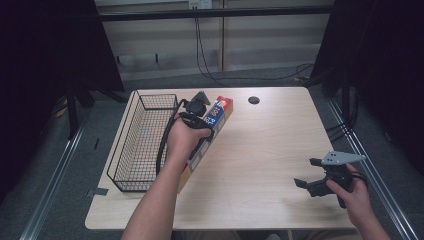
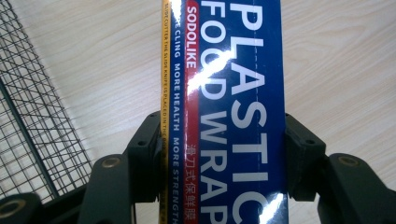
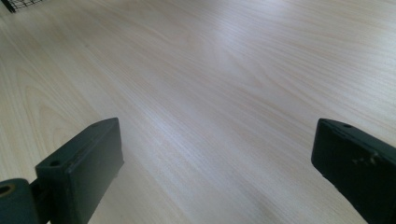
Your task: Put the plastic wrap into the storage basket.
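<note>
One big worktop (image 1: 260, 150) holds a wire basket (image 1: 131, 165) at its left side. Just right of the basket, the left hand-held gripper (image 1: 202, 120) squeezes a long wrap box (image 2: 224, 112) across its width. The box could tip or slip out, because the grip looks off-center, or bump the basket rim. The right hand-held gripper (image 3: 219, 177) waits near right, wide open, holding nothing.

Wide bare table (image 1: 270, 150) lay open between both hands. The wire basket (image 1: 142, 145) walled off the left edge, just beside the plastic wrap box (image 1: 212, 127).
</note>
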Demonstrator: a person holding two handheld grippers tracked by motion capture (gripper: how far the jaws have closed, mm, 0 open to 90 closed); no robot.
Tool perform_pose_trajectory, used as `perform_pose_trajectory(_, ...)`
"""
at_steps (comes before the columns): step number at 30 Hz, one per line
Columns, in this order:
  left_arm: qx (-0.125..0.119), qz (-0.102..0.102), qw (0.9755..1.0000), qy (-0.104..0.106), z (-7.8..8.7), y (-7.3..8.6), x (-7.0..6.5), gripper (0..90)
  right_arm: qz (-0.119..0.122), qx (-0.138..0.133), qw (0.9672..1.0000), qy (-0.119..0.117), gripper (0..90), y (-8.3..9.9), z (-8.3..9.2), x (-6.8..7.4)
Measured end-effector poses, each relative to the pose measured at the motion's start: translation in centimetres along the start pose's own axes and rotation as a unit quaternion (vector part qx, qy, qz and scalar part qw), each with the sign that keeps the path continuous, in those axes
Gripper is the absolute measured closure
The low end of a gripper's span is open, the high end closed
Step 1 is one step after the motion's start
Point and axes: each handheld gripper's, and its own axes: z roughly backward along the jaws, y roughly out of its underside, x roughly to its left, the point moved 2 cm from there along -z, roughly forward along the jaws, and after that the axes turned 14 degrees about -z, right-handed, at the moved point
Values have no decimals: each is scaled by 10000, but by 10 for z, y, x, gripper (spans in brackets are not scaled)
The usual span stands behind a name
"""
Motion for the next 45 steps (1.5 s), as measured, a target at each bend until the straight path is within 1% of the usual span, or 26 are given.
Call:
perform_pose_trajectory(3,-13,5,10000,-34,2,1,3,427,-3,7,10000,4,19,0,0,0)
perform_pose_trajectory(5,-19,84,9999,-59,3,3,5,427,-4,6,10000,-1,19,0,0,0)
perform_pose_trajectory(9,-25,115,9999,-94,8,6,10,427,4,-11,10000,6,19,0,1,0)
perform_pose_trajectory(11,-45,204,9997,-123,9,8,12,427,2,-19,10000,-1,19,0,1,0)
perform_pose_trajectory(13,-140,269,9995,-96,11,10,16,427,20,-7,10000,-7,18,0,1,0)
perform_pose_trajectory(14,-106,271,9995,-96,12,11,17,427,22,11,10000,-35,19,0,0,1)
perform_pose_trajectory(18,-65,385,9991,-179,14,15,21,427,21,10,10000,-21,19,-1,0,1)
perform_pose_trajectory(19,-120,358,9991,-188,14,15,23,427,21,10,10000,-21,19,-1,0,1)
perform_pose_trajectory(20,-73,379,9991,-178,15,17,24,427,31,3,10000,-27,19,-1,0,1)
perform_pose_trajectory(21,-91,435,9988,-211,15,17,24,427,31,3,10000,-27,19,-1,0,1)
perform_pose_trajectory(22,-82,399,9990,-201,15,18,26,427,26,-4,10000,-11,19,-1,1,1)
perform_pose_trajectory(24,-61,428,9988,-222,16,20,28,427,21,4,10000,-19,19,0,1,1)
perform_pose_trajectory(25,-77,470,9985,-254,16,21,29,427,17,-2,10000,-44,19,0,0,1)
perform_pose_trajectory(27,-39,509,9983,-284,17,24,32,427,25,-1,10000,-27,19,0,0,2)
perform_pose_trajectory(29,-68,580,9978,-309,17,26,35,426,43,-7,10000,-16,19,0,0,2)
perform_pose_trajectory(30,-61,568,9978,-328,18,27,36,426,57,-11,10000,-17,19,0,0,2)
perform_pose_trajectory(32,-59,611,9975,-343,19,29,40,426,52,-13,10000,-14,19,0,0,2)
perform_pose_trajectory(33,-56,674,9971,-358,20,30,40,426,55,-11,10000,-17,19,0,0,2)
perform_pose_trajectory(34,-47,653,9972,-359,21,31,42,426,30,-20,10000,-39,19,0,0,2)
perform_pose_trajectory(35,-68,725,9966,-393,21,32,42,426,30,-20,10000,-39,19,0,0,2)
perform_pose_trajectory(36,-38,677,9968,-411,22,33,44,426,11,-16,10000,-48,19,0,0,2)
perform_pose_trajectory(38,-69,761,9962,-410,22,35,45,426,35,-17,10000,-38,19,0,-1,2)
perform_pose_trajectory(41,-43,775,9959,-455,25,38,48,426,46,-18,10000,-30,19,0,-1,3)
perform_pose_trajectory(42,-90,851,9953,-453,25,39,49,426,46,-18,10000,-30,19,0,-1,3)
perform_pose_trajectory(43,-58,815,9956,-468,26,40,51,427,50,-18,10000,-28,18,0,-1,3)
perform_pose_trajectory(45,-60,904,9948,-468,28,43,54,426,39,-26,10000,-35,19,0,-1,3)
